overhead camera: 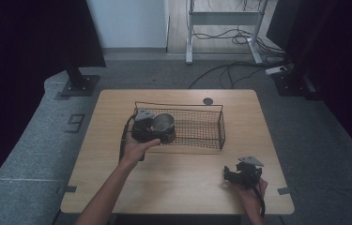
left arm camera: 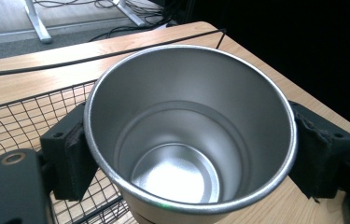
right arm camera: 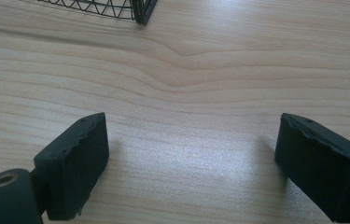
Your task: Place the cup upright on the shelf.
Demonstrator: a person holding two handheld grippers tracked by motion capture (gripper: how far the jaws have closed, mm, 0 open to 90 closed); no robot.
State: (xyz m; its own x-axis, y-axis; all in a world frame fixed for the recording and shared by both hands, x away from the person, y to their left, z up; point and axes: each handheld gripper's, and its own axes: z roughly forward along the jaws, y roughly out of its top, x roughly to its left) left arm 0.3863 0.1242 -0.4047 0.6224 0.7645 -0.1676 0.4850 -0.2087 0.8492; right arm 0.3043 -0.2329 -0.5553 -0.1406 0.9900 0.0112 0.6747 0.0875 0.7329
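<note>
Left gripper [overhead camera: 157, 132], centre-left of the high view, clamps the steel cup [left arm camera: 191, 126] upright at the wire basket [overhead camera: 197, 124]'s left end. Cup looks not yet released; letting go remains. Right gripper [overhead camera: 243, 172], lower right, idle, jaws spread over bare table [right arm camera: 200, 70].

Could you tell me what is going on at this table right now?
A person is working with a hand-held gripper in each hand. The left gripper is clamped on a steel cup, holding it upright at the left end of a wire basket; whether it rests on the mesh can't be told. The right gripper sits open and idle over the bare wooden table, near the front right corner.
</note>
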